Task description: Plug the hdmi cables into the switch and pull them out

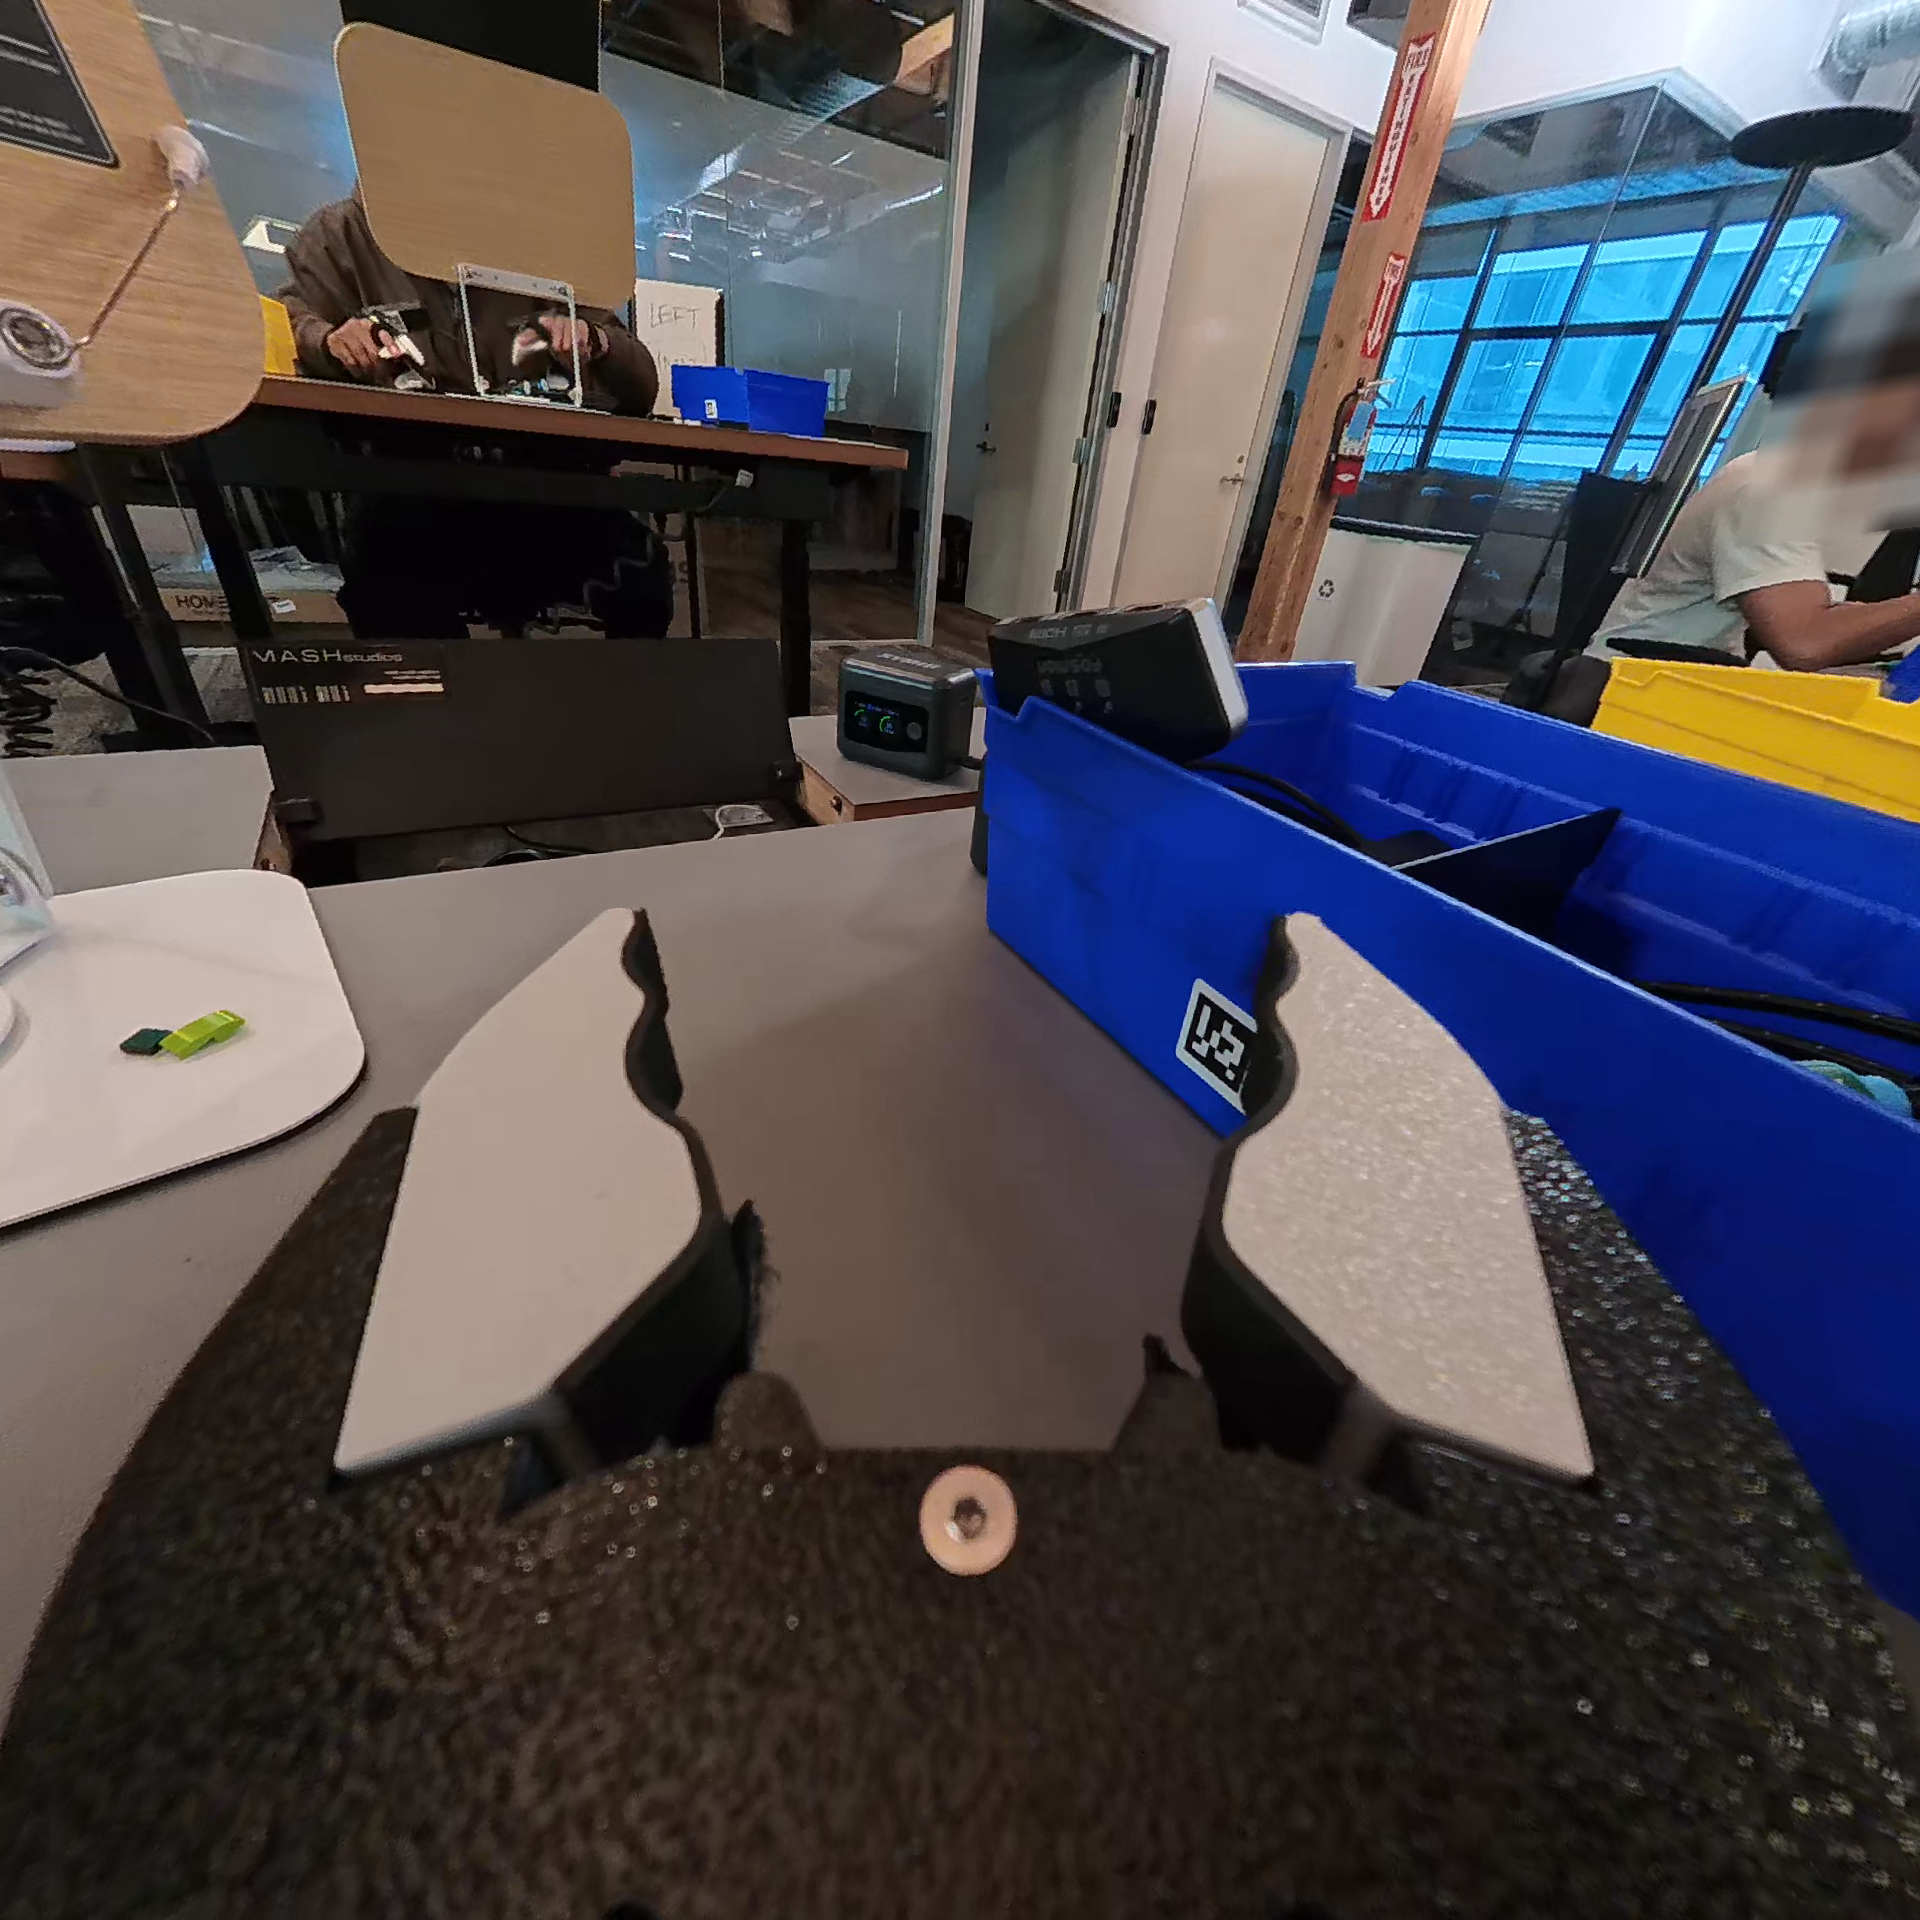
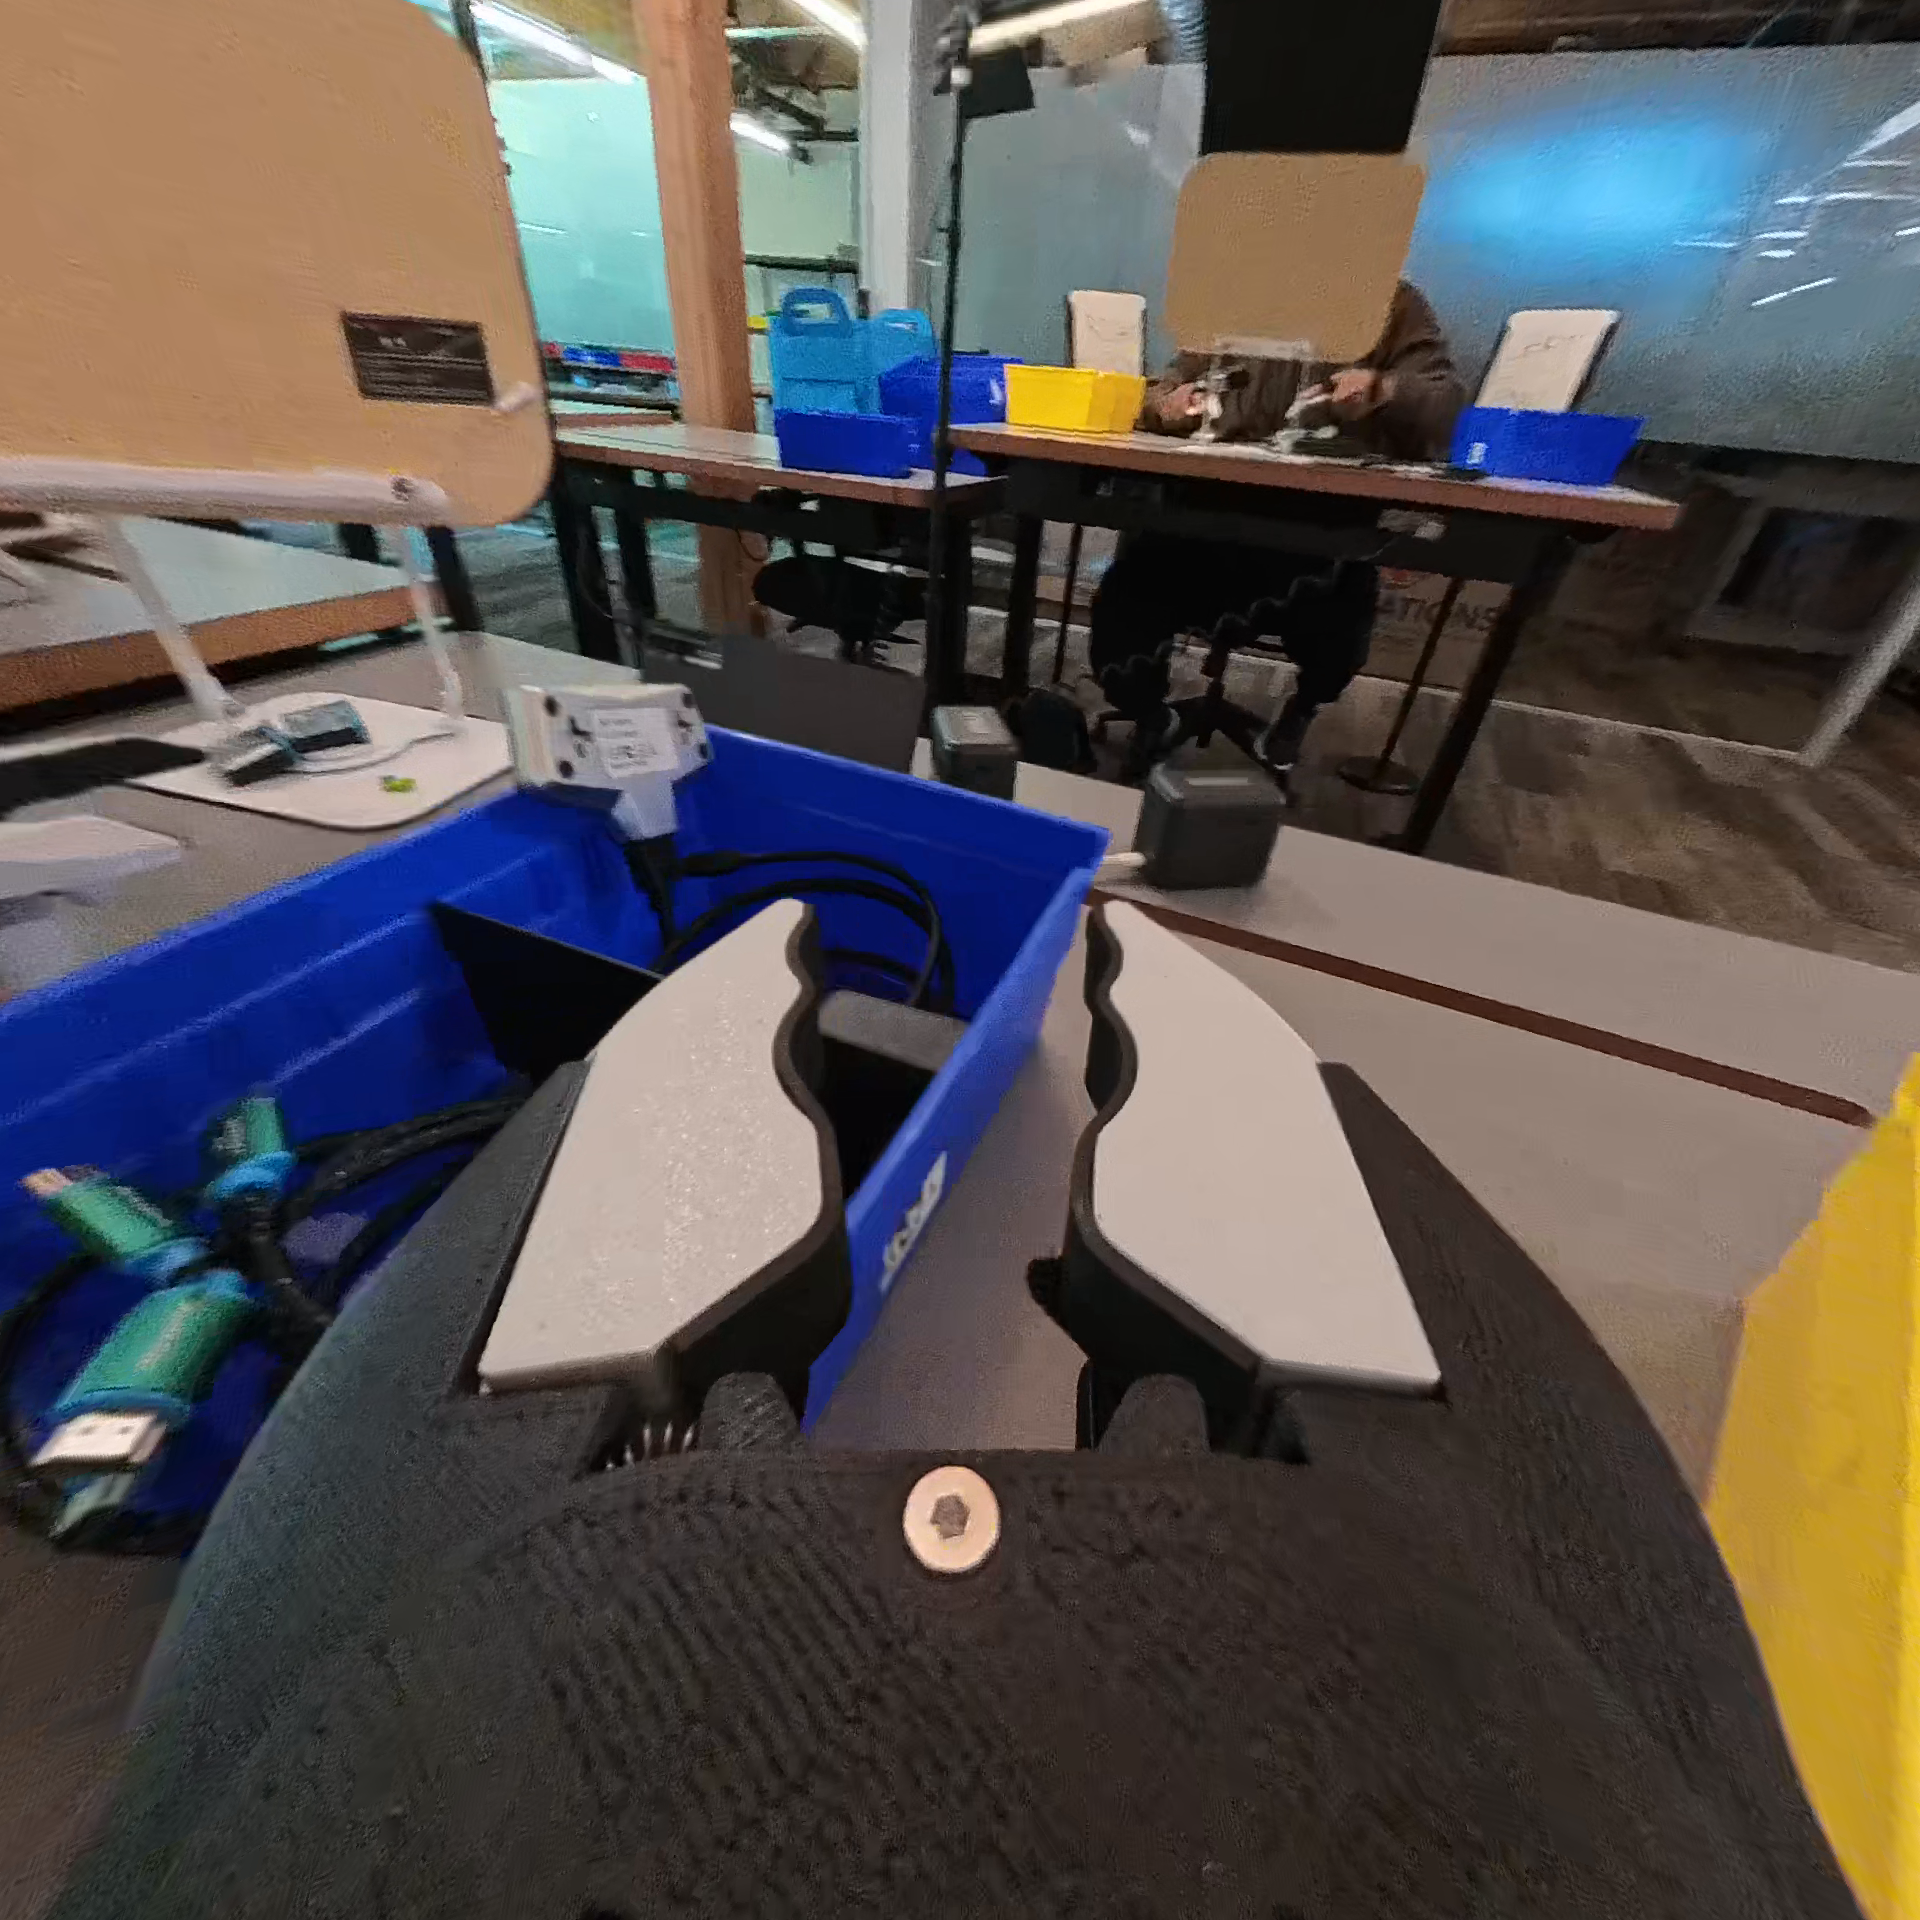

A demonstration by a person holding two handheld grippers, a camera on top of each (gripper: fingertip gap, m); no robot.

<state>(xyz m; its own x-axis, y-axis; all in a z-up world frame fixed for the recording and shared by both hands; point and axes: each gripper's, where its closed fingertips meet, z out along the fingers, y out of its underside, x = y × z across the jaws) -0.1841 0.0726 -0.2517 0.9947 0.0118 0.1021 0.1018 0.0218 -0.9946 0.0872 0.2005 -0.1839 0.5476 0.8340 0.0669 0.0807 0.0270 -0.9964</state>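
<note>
Right tool [image 2: 951,1023] straddles the blue bin [image 2: 1023,1049] wall, jaws apart, unpressed; rigid plastic, probably light. Left tool [image 1: 961,1023] gapes empty over the counter [image 1: 831,935].

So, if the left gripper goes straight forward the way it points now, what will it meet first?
Probably nothing soon: between the open fingers of the left gripper lies only bare grey table. The blue bin stands close to the right finger; depth is unclear, so it might brush it.
</note>
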